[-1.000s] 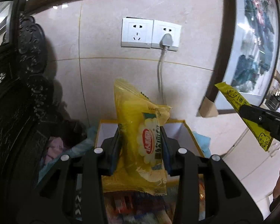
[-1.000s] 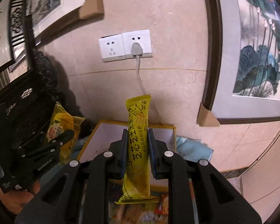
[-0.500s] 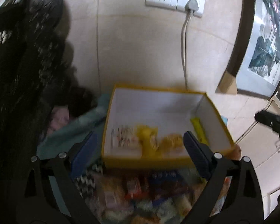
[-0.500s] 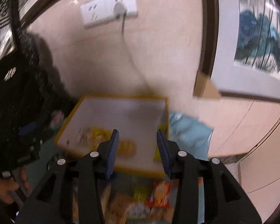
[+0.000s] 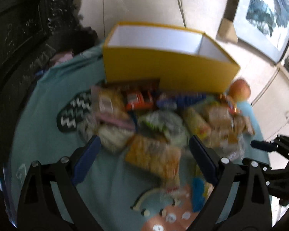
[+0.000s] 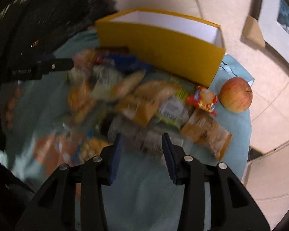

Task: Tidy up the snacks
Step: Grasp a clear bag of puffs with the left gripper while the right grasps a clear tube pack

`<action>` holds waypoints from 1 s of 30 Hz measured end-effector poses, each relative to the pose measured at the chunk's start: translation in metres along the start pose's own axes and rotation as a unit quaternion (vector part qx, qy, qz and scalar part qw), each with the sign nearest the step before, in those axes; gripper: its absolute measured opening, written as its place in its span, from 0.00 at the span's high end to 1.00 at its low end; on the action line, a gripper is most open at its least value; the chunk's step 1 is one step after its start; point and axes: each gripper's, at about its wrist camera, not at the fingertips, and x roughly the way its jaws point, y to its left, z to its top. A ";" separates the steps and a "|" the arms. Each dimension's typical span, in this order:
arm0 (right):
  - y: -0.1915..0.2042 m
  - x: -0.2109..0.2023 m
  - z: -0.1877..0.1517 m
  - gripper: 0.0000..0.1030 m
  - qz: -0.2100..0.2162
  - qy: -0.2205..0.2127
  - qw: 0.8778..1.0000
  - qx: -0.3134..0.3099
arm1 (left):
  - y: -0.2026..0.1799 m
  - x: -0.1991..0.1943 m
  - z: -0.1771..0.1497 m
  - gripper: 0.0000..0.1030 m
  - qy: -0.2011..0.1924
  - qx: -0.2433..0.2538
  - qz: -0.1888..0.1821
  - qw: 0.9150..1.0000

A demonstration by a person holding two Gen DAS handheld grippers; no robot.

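A yellow box with a white inside stands at the back of a teal cloth; it also shows in the right wrist view. A pile of wrapped snacks lies in front of it, blurred by motion, and shows in the right wrist view too. My left gripper is open wide and empty, above the near edge of the pile. My right gripper is open and empty over the pile's near side. The box's contents are hidden by its front wall.
An apple lies on the cloth right of the box. A dark carved wooden chair stands at the left. The tiled wall rises behind the box. Framed pictures lean at the right.
Both grippers held yellow snack packets a second ago, let them go into the box, and have since pulled back and tilted down over the snack pile.
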 end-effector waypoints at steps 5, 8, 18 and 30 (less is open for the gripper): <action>0.004 0.009 -0.009 0.59 -0.009 0.010 0.999 -0.050 | -0.004 0.016 -0.019 0.08 0.026 -0.005 0.005 1.000; -0.001 0.021 -0.006 0.59 -0.011 0.016 0.998 -0.066 | -0.006 0.025 -0.018 0.08 0.034 -0.015 0.009 0.999; 0.009 0.048 -0.001 0.50 -0.016 0.032 0.991 -0.127 | 0.005 0.059 -0.027 0.21 0.082 -0.055 0.004 0.995; 0.003 0.018 -0.017 0.75 0.079 0.032 0.996 -0.011 | 0.024 0.027 -0.046 0.24 0.056 -0.040 -0.034 0.997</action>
